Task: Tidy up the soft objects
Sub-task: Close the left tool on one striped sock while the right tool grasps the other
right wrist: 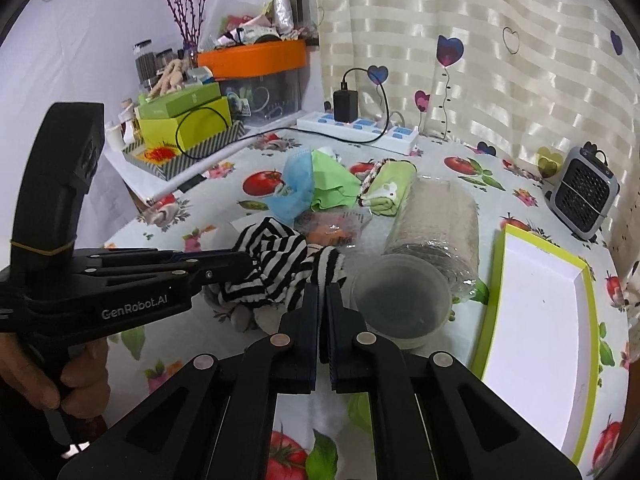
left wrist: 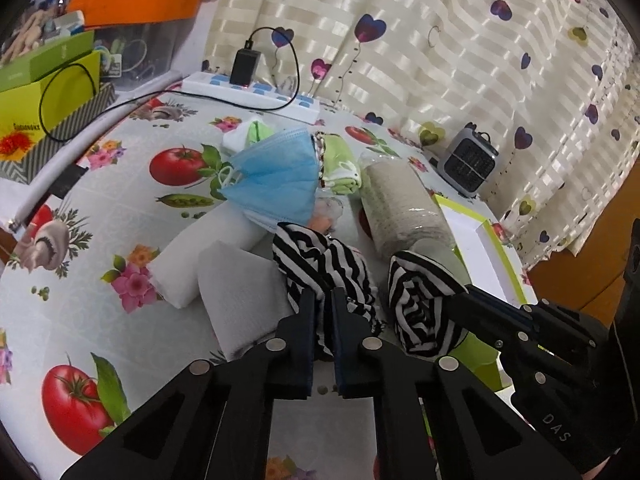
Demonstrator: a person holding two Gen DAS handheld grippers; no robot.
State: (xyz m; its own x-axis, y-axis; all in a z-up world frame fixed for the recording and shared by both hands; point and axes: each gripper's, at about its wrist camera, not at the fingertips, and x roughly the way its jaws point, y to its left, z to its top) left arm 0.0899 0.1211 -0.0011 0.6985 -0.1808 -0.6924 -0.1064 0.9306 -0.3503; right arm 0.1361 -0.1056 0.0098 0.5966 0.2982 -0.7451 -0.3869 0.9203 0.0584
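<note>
Both grippers are clenched on one striped cloth (right wrist: 280,268) held over the counter (left wrist: 100,208) mid-area: left gripper (left wrist: 323,296) jaws grip one end, right gripper (right wrist: 323,292) jaws the other. Crowding the cloth: a white roll (left wrist: 208,252) and grey pad (left wrist: 244,300) to its left side, a blue mask (left wrist: 276,172) and green towel (left wrist: 340,168) behind, a wrapped roll (right wrist: 436,228) and plastic tub (right wrist: 400,300) just beside. A green-rimmed tray (right wrist: 536,344) lies along the counter's right edge; a power strip (right wrist: 360,130) and small heater (right wrist: 582,196) stand at the back edge.
</note>
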